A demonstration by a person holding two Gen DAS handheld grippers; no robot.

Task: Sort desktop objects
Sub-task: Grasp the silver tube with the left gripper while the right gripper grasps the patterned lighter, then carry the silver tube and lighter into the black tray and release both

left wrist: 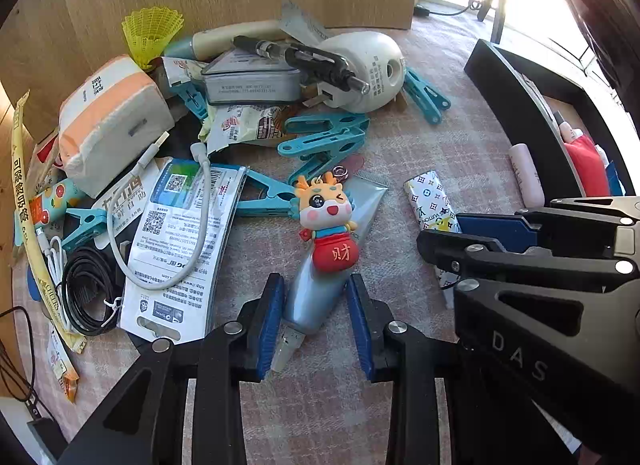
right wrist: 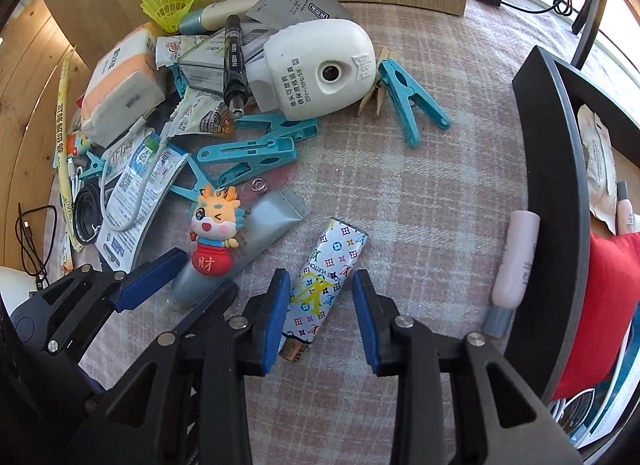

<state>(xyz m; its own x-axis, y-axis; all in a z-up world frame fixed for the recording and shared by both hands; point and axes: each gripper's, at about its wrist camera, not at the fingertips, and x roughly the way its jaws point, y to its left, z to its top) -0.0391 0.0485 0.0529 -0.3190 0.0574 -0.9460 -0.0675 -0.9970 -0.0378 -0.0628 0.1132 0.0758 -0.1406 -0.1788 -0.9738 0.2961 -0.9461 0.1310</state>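
Note:
A pile of desk clutter lies on the checked cloth. My left gripper (left wrist: 315,297) is open with its blue pads on either side of a silver tube (left wrist: 320,289); a dragon keychain (left wrist: 326,221) lies on the tube. My right gripper (right wrist: 321,297) is open around a white patterned lighter (right wrist: 328,277), its pads beside it and apart from it. The left gripper also shows in the right wrist view (right wrist: 188,281), and the tube (right wrist: 244,245) and the keychain (right wrist: 214,229) too.
A black tray (right wrist: 556,193) stands at the right, holding a red pouch (right wrist: 600,305). A pink bottle (right wrist: 516,261) lies against its wall. At the back are teal clips (right wrist: 256,149), a white plug device (right wrist: 316,69), a tissue pack (left wrist: 112,121), cables and a yellow shuttlecock (left wrist: 152,33).

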